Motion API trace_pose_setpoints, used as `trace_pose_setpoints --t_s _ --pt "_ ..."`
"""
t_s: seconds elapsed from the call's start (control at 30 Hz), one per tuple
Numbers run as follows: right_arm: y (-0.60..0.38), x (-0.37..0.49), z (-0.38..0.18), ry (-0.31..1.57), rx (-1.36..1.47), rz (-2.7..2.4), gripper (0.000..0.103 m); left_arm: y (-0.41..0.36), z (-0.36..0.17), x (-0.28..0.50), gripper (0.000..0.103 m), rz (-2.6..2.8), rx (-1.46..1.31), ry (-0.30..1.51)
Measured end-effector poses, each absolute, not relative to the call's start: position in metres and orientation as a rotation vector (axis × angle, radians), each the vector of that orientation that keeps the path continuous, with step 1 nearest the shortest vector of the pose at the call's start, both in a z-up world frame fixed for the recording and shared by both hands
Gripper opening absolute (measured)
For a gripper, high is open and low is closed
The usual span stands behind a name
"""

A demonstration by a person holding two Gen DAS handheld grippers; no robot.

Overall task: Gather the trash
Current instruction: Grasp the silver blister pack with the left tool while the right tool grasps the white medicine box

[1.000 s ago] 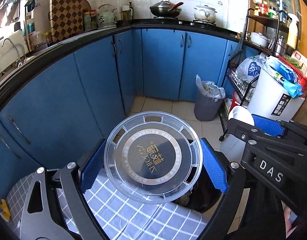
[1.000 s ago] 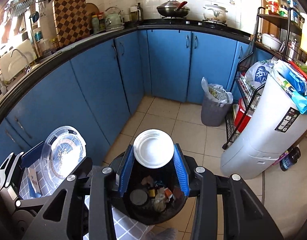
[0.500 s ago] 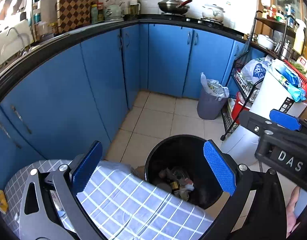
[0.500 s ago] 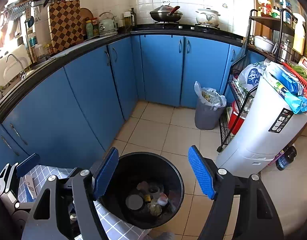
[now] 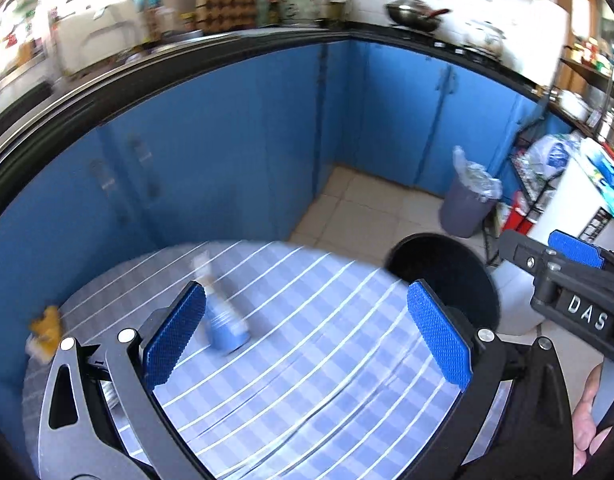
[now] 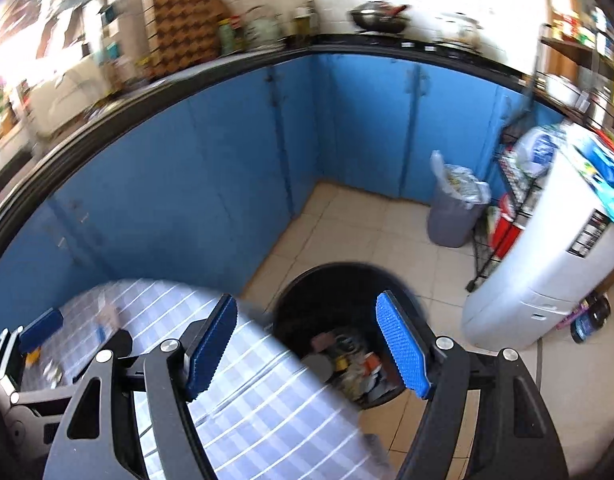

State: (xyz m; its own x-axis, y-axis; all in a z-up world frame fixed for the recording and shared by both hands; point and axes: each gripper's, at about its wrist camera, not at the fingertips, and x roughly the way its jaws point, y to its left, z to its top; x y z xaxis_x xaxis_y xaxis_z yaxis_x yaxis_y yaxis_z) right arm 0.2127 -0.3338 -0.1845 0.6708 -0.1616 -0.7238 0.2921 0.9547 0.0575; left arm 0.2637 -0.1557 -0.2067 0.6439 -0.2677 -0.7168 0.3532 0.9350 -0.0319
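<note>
Fingers of both grippers — left gripper (image 5: 307,336), right gripper (image 6: 307,346) — spread wide, empty, angled downward over table (image 5: 307,400).

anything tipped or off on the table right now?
Yes: a small blue container lies tipped on its side on the checked tablecloth, beside the left claw. A yellow scrap sits at the table's far left edge. Blur hides detail.

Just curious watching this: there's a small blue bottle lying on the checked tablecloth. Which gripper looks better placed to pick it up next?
Probably the left gripper: its open jaws hang over the table, with the blue bottle beside its left finger. The right gripper, also empty, faces the black bin.
</note>
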Motion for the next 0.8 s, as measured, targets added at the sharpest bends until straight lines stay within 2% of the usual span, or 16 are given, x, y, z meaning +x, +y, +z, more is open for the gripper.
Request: trace_pose_setpoints --t_s 0.5,0.8 --pt "-0.169 0.238 -0.204 0.856 0.024 0.069 0.07 0.018 -0.237 0.229 0.099 -0.014 0.028 0.874" --pt "-0.108 0.245 -0.214 0.87 -0.035 0.191 0.07 0.078 -0.249 0.212 0.099 0.111 -0.017 0.886"
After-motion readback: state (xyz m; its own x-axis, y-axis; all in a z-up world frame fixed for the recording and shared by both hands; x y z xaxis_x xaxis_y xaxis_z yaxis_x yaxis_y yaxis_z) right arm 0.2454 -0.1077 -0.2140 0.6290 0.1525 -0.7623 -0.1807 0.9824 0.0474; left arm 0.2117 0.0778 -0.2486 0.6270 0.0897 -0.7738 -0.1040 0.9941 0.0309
